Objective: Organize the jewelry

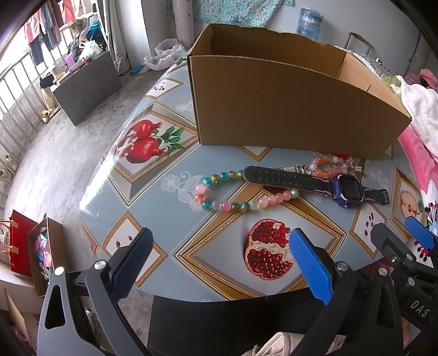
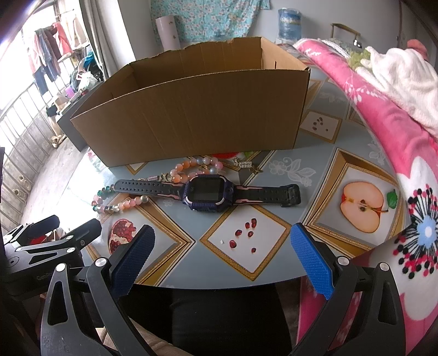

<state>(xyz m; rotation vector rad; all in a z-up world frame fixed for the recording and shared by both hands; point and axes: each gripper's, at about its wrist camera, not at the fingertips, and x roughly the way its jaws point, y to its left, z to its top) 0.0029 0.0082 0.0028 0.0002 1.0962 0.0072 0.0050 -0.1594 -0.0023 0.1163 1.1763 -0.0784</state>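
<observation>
Daylight comes through a barred window [image 1: 16, 90] on the left, where clothes [image 1: 45, 35] hang on a line. The floor [image 1: 54, 153] is grey concrete (scuffed and bare). A grey cabinet [image 1: 87, 87] stands near the window, beside a pale curtain [image 1: 117, 32]. A flowered turquoise cloth [image 2: 208, 19] hangs on the white back wall [image 2: 383, 19].

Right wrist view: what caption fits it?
Open claw hovers before a watch, bead bracelets and a cardboard box.
</observation>
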